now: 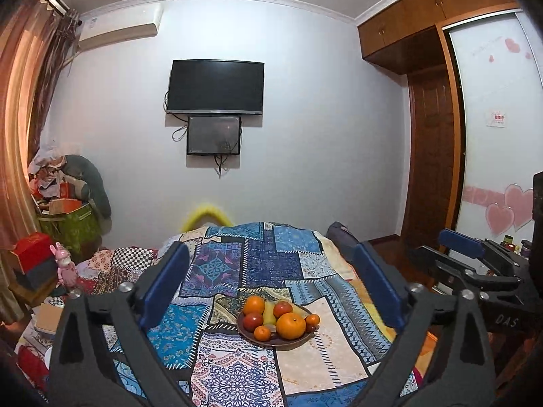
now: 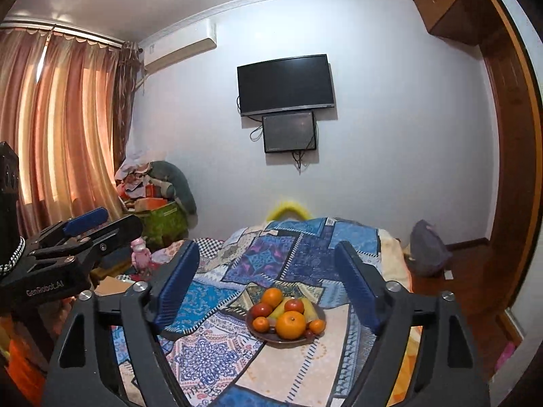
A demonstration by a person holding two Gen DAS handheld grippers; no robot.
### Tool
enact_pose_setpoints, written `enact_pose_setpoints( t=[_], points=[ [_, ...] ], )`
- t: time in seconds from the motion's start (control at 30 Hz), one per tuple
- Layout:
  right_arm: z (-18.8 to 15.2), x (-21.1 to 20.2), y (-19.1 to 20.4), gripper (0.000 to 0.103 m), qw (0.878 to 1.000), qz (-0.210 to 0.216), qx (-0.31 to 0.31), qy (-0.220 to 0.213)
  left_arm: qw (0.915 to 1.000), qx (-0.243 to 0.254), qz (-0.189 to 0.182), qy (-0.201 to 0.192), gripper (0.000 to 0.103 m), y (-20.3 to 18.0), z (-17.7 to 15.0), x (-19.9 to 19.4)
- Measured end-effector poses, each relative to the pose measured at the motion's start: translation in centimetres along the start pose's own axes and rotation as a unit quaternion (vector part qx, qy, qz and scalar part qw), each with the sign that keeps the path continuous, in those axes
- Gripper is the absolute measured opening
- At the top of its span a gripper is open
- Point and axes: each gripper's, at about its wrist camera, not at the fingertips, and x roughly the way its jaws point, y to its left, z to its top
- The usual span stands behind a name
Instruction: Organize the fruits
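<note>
1. Left gripper [image 1: 271, 291]: jaws spread wide, holding nothing, raised above the bed [image 1: 339, 349].
2. Right gripper [image 2: 268, 291]: jaws likewise spread, empty.
3. Plate [image 2: 268, 338] of fruits [image 2: 290, 324] (oranges, apples, pears) rests on the patchwork bedspread, toward the bed's right edge.

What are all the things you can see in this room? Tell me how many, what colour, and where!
plate: one, brown, on the bed, holding all the fruit
oranges: five, orange, one big at the plate's front, smaller ones around it
red fruits: two, red, in the middle of the plate
yellow fruits: two, yellow-green, between the others
quilt: one, blue patchwork, covering the bed
television: one, black, on the far wall
smaller screen: one, black, just under it
curtains: orange-pink, left window
pink toy: one, left of the bed
left gripper: black, blue pads, open
right gripper: same, open
</note>
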Motion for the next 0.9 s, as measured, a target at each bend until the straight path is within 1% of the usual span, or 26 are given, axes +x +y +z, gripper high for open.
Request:
enact_pose_setpoints(
  t=[0.03,0.13,0.2,0.23,0.4,0.9],
  points=[
    [-0.1,-0.2,0.1,0.085,1.000,-0.002,-0.001,-0.002,1.0000,-0.001,-0.001,0.000,0.102,0.0,0.0,-0.1],
    [-0.1,-0.5,0.3,0.093,1.000,-0.013,-0.004,-0.007,1.0000,-0.002,-0.003,0.001,0.103,0.0,-0.2,-0.5],
    [-0.2,-0.8,0.5,0.102,1.000,-0.022,-0.005,-0.013,1.0000,0.001,0.001,0.001,0.103,-0.1,-0.3,-0.7],
    [-0.3,-1.2,0.5,0.103,0.999,-0.026,-0.005,-0.017,1.0000,0.003,0.002,0.002,0.103,-0.3,-0.3,-0.7],
    [-0.6,-1.8,0.5,0.103,0.999,-0.036,-0.008,-0.021,1.0000,0.001,0.002,0.004,0.103,-0.4,-0.5,-1.0],
    [-0.7,-2.4,0.6,0.103,0.999,-0.042,-0.005,-0.022,1.0000,0.003,0.001,0.002,0.103,-0.9,-0.5,-1.6]
  ],
)
